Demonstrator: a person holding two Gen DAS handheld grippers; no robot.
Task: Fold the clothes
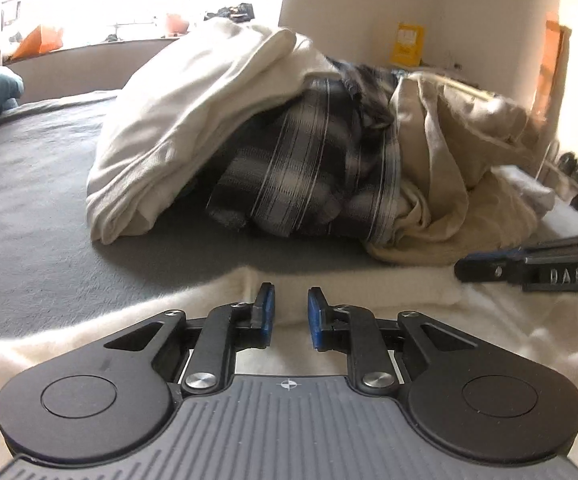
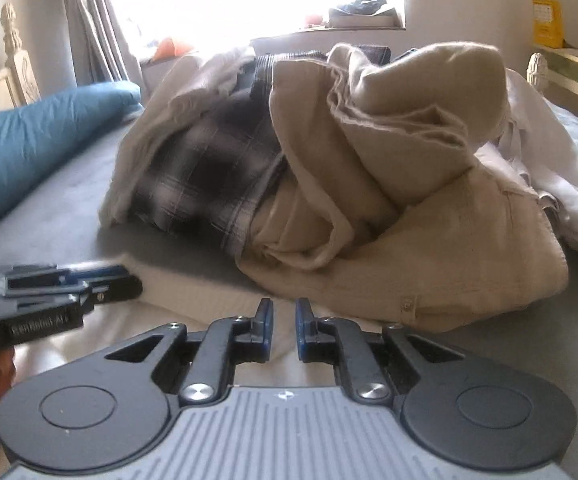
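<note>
Several unfolded garments sit heaped on a grey bed [image 1: 29,200]: a cream top [image 1: 193,112], a dark plaid shirt [image 1: 301,168] and tan trousers [image 2: 409,200]. Nearer, a white garment [image 1: 369,288] lies flat, its folded far edge just short of the heap. Bare sheet stretches leftward to a blue pillow [image 2: 29,136]. The left gripper [image 1: 291,312] and right gripper [image 2: 283,326] hover above it, jaws slightly parted, holding nothing. Folding looks midway; next likely calls for pinching an edge.
</note>
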